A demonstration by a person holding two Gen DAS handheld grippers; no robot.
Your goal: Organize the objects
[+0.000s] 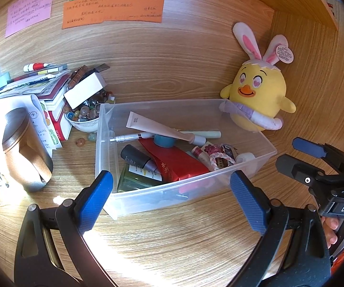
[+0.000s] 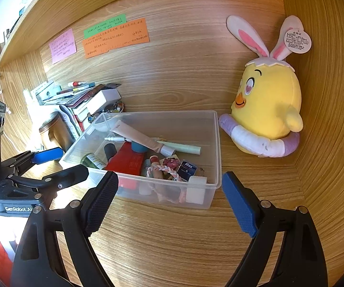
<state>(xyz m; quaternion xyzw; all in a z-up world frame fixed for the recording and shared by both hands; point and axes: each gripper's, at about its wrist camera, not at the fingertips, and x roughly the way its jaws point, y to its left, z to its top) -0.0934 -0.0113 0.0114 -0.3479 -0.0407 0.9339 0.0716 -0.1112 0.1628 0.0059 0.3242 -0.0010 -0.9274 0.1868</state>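
Both the left gripper [image 1: 172, 186] and the right gripper [image 2: 169, 191] hang with jaws spread wide and empty, just short of the clear plastic bin [image 2: 216, 143] on the wooden surface [image 2: 172, 239]. Inside the bin lie a pink tube [image 1: 157, 129], a white pen [image 1: 129, 137], a red packet [image 1: 179, 165], a dark bottle [image 1: 136, 157], a teal tape roll [image 1: 163, 141] and a braided ring [image 2: 162, 168], heaped loosely together. A yellow plush chick [image 2: 270, 107] sits just beside the bin's far corner.
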